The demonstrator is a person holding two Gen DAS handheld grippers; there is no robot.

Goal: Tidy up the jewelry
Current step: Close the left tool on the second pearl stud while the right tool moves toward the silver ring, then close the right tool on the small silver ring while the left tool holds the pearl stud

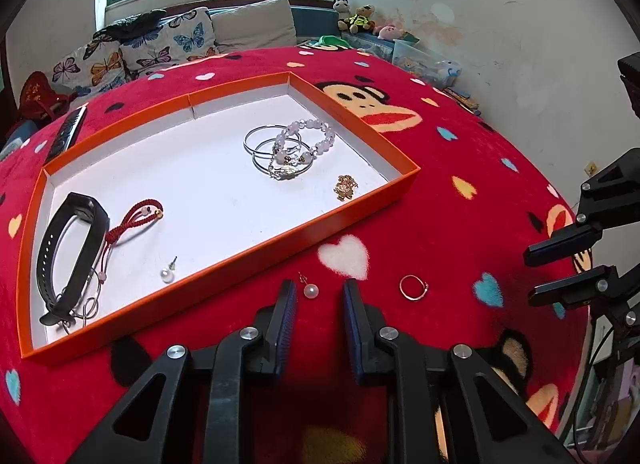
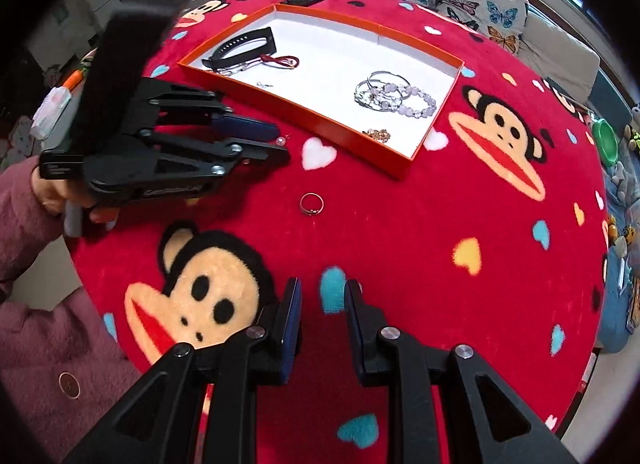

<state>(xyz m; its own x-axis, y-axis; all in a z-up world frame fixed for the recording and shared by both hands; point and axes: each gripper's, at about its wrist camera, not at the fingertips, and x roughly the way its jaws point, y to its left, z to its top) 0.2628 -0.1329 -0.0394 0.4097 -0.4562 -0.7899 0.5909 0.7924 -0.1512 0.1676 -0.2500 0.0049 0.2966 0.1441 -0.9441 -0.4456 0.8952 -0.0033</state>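
Jewelry is seen partly sorted into an orange tray (image 1: 352, 215) on a red-blanketed desk (image 1: 460, 191).

The left gripper (image 1: 318, 296) is held low with its jaws spread around a pearl earring (image 1: 310, 290) lying on the blanket just outside the tray. A ring (image 1: 414, 288) lies near it, to the right. The right gripper (image 2: 322, 298) is held apart, jaws spread and holding nothing. In the tray, a black band (image 1: 72, 248), a red cord (image 1: 136, 217), a 2nd pearl earring (image 1: 168, 274), bangles (image 1: 272, 147) and a gold charm (image 1: 346, 185) are seen.

Your pearl earring (image 1: 310, 290) and thin ring (image 1: 414, 287) lie on the red blanket, near the orange tray (image 1: 348, 215) of bracelets.
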